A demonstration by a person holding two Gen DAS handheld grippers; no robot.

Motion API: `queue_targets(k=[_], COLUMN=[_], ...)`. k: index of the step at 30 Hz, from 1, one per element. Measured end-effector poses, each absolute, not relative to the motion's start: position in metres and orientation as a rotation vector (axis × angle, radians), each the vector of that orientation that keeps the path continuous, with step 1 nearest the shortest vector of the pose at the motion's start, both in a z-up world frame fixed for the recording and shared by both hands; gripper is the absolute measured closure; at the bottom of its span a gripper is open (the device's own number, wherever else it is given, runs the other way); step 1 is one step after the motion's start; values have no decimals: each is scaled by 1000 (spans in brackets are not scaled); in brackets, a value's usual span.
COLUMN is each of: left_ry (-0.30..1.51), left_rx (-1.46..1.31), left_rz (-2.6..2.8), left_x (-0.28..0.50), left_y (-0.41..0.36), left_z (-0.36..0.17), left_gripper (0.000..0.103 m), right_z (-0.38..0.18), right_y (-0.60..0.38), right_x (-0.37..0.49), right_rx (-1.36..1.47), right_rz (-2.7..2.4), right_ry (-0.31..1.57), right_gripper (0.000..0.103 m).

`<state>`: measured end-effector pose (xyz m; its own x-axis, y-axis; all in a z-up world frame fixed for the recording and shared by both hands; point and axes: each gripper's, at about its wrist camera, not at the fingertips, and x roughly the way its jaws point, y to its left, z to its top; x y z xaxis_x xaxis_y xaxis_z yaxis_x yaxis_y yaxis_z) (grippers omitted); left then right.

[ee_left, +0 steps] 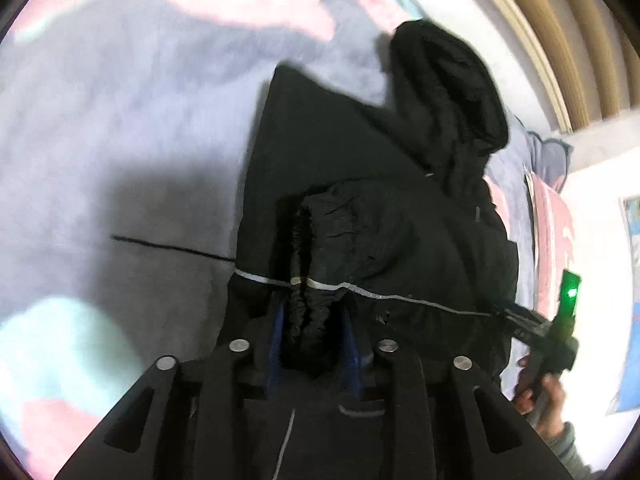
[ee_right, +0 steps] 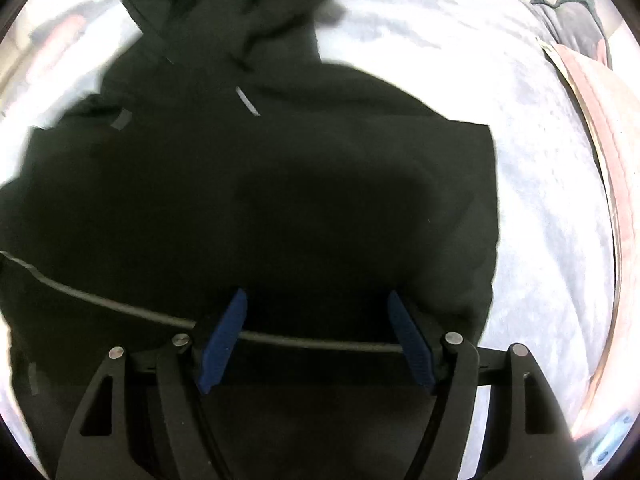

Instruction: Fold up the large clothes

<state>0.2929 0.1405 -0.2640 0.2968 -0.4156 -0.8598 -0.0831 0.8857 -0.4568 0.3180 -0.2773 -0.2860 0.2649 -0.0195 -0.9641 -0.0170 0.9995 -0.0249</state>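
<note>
Black jacket [ee_left: 360, 184] spread on the bed's grey blanket [ee_left: 100, 140].
Left view: my left jaws [ee_left: 310, 320] clamp the jacket's gathered elastic cuff [ee_left: 308, 280]. Right view: my right jaws [ee_right: 318, 336] stand apart over its hem cord [ee_right: 120, 304], gripping nothing.

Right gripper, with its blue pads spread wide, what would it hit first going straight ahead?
Most likely the black hooded jacket lying right under the right gripper; how far off is unclear.
</note>
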Motion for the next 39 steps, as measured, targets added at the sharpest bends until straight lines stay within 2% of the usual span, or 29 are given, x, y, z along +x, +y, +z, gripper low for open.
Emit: queue_targets(k=[3,4,6,9,14,16,21,26,34,39], left_ry=[1152,1127,1086,1119,1292,1271,1285,1155,1253,1252], left_rx=[-339,-337,-350,-323,-197,-204,-190,-220,-191,-172], left_rz=[-229,-248,-317,-375,-288,-285,-282,-312,-257,-304], left_x=[280,278,274,281,301,301,305,314,343,346], left_y=[130,125,110,75,32,33,27,29,26,24], left_z=[-222,-213,-203,-219,-302,-316,-295,-253,-315,-296], left_gripper=[68,59,53,53,53,53,53,53,54,53], right_z=[-257,-253,-253,-268,-303,-307,-297,-252,-310,-297], right_y=[-270,-265,-259,-252,-249,-249,-250,-243,-247,-254], right_x=[294,287,279,274,262,262,265,288,321,327], right_rx=[-19,-27,-38,-67,-117,-122,-113,-80,-69,-32], right_rz=[65,80,103,112,90,92,95,130,76,107], right_ry=[1229,1221,1225,1258,1320,1325,1354,1209,1315,1360], right_gripper=[28,28,28,28,28,28,29,29,28,29])
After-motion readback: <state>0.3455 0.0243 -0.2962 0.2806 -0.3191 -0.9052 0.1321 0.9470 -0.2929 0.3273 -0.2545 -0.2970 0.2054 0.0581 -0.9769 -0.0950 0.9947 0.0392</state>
